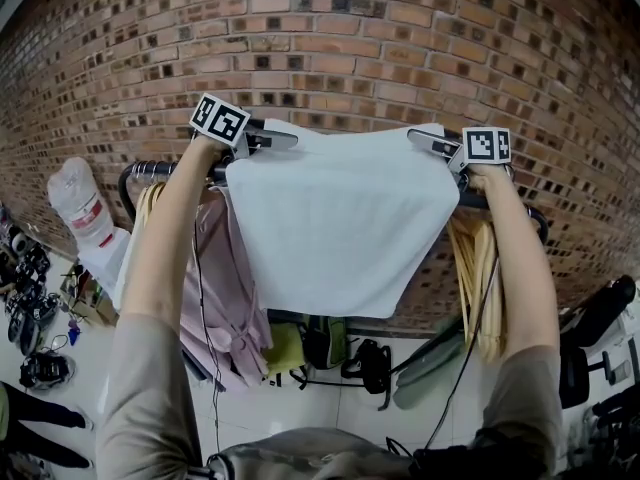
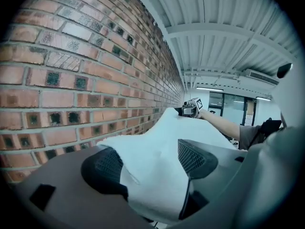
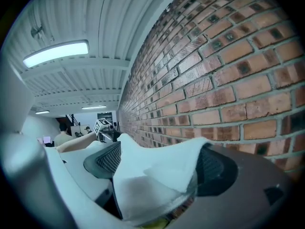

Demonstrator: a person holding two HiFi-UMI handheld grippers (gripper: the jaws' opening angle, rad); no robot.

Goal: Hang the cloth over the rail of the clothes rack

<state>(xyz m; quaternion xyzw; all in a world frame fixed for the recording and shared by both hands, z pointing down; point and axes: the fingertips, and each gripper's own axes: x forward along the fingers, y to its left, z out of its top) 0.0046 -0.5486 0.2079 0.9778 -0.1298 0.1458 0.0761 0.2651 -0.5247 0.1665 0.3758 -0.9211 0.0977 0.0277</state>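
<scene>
Head view, nearest first: two bare forearms (image 1: 165,268) rise from the bottom edge, and each hand carries a gripper. The left gripper (image 1: 283,138) and the right gripper (image 1: 420,138) sit at about the same height at the top corners of the white cloth (image 1: 340,228), with their tips pointing toward each other. The cloth is draped over the rail (image 1: 140,171) of the clothes rack, and its front panel hangs down smooth between the two arms. A pink garment (image 1: 225,298) hangs from the rail just to the left of the cloth, and a bunch of wooden hangers (image 1: 480,268) hangs to the right.

Left gripper view has the fingers (image 2: 107,168) spread wide and released. A corner of the cloth lies loose between them, and the rest runs away along the rail toward the other gripper.

Right gripper view looks much alike: the fingers (image 3: 107,160) stand apart with a folded corner of the cloth sitting between them, not pinched.

Just behind the rack stands a brick wall (image 1: 330,38).
</scene>
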